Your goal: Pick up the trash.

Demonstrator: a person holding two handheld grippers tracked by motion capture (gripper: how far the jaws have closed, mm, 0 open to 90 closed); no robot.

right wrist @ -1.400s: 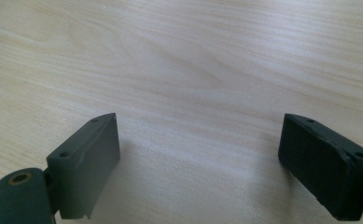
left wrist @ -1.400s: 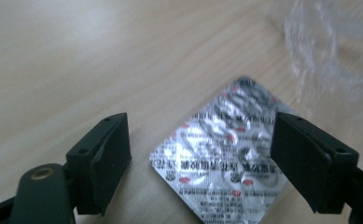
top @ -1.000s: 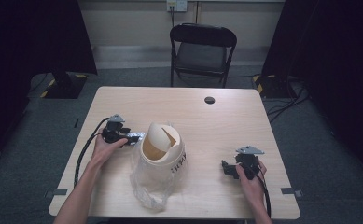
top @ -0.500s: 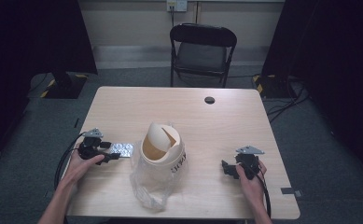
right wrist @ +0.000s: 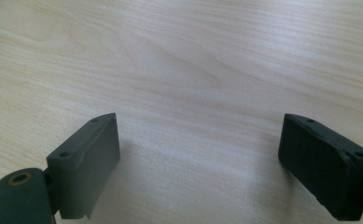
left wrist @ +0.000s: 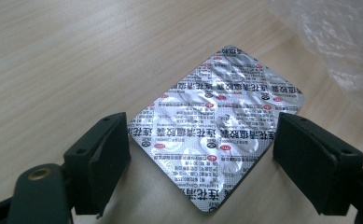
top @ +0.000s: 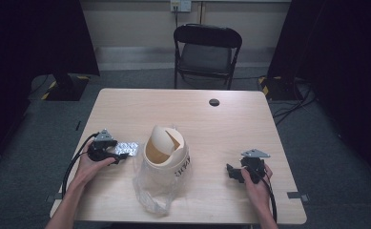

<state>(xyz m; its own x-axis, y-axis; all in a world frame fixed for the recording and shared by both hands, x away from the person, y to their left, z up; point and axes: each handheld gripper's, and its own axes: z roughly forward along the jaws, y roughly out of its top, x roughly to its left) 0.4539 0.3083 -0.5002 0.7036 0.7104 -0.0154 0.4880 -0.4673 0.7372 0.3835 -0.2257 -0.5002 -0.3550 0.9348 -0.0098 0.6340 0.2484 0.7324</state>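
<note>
A silver foil blister pack printed with red and black text lies flat on the wooden table, just left of a cream swing-lid bin. My left gripper is open, its black jaws standing on either side of the blister pack's near end, with a small gap at each side. In the high view, this left gripper is low over the table, held by a hand. My right gripper rests at the table's right front, and the right gripper is open over bare wood.
The bin has a clear plastic bag hanging from it towards the front edge, and its crinkled film lies close to the blister pack. A dark cable hole sits near the far edge. A black folding chair stands behind the table.
The left gripper drew back leftward from the bin and the blister pack ended up flat on the table. It has since edged back so its jaws flank the pack. The right gripper stayed still.
</note>
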